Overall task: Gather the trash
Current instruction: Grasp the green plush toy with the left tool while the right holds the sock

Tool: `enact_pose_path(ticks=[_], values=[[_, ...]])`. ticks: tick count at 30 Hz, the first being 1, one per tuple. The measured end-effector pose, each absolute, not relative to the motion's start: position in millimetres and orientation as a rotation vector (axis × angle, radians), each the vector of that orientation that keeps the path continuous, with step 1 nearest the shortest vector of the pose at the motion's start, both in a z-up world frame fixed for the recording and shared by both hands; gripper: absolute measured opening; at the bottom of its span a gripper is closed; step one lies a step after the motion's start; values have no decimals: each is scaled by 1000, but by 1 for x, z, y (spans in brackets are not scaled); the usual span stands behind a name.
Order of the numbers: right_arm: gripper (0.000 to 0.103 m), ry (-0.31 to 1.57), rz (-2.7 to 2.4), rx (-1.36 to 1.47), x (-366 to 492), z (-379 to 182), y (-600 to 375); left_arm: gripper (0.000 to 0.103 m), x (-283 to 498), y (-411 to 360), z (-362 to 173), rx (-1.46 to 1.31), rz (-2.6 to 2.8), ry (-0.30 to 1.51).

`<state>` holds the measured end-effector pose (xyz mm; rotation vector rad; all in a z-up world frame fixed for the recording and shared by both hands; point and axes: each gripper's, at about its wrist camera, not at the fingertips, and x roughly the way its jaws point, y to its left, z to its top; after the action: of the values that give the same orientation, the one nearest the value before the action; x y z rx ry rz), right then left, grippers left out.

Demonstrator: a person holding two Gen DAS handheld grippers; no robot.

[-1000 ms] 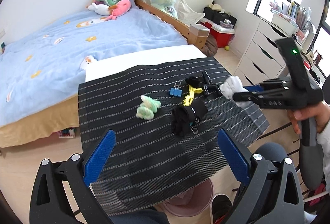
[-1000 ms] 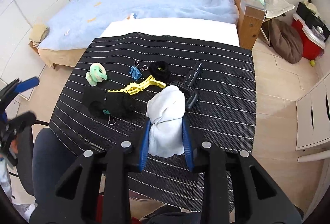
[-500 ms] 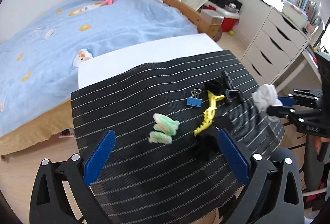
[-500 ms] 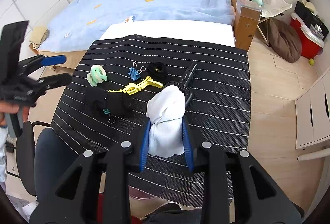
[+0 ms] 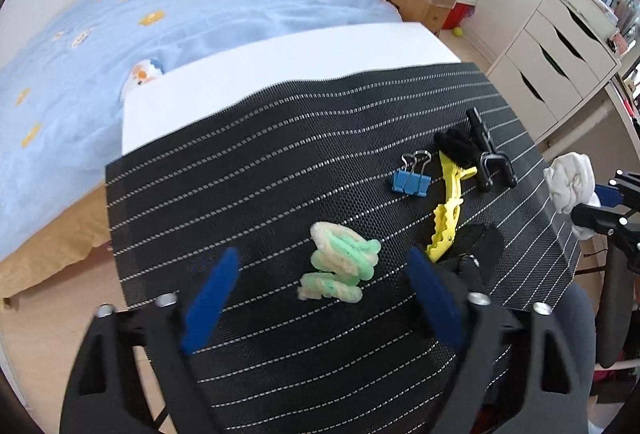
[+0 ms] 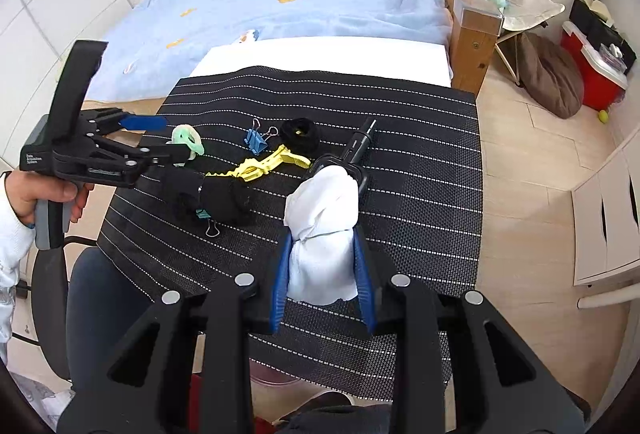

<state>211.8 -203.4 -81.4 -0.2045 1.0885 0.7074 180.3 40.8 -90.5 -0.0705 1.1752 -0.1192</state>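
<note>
A green-and-cream fuzzy wad (image 5: 340,266) lies on the black striped mat (image 5: 240,194). My left gripper (image 5: 320,266) hangs over it, jaws on either side of it and closing, pads clear of it. From the right wrist view the left gripper (image 6: 172,140) reaches in from the left at the fuzzy wad (image 6: 188,138). My right gripper (image 6: 322,238) is shut on a crumpled white tissue (image 6: 320,218), held above the mat's near right part. In the left wrist view the same tissue (image 5: 572,182) shows at the right edge.
On the mat lie a blue binder clip (image 5: 410,180), a yellow hair clip (image 5: 448,218), a black scrunchie (image 5: 456,146), a black clamp (image 5: 486,158) and a black cloth bundle (image 5: 476,246). Behind the white table (image 5: 280,74) is a blue bed (image 5: 200,14); white drawers (image 5: 560,66) stand on the right.
My left gripper came forward and down over the mat until the fuzzy wad sat between its jaws, which have narrowed. The right gripper and its tissue stayed put.
</note>
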Motion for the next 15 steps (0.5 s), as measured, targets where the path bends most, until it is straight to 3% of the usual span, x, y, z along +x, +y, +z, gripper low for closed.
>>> enact_pose_path(ticks=[1, 3, 8, 15], values=[[29, 1090, 707, -205, 212, -82, -204, 73, 180, 40, -92, -72, -125, 1178], [29, 1091, 707, -205, 212, -83, -204, 57, 180, 38, -95, -71, -130, 1184], [29, 1092, 708, -206, 212, -83, -203, 31, 180, 36, -97, -50, -134, 1191], [29, 1087, 708, -203, 209, -84, -202, 26, 175, 36, -92, -43, -112, 1153]])
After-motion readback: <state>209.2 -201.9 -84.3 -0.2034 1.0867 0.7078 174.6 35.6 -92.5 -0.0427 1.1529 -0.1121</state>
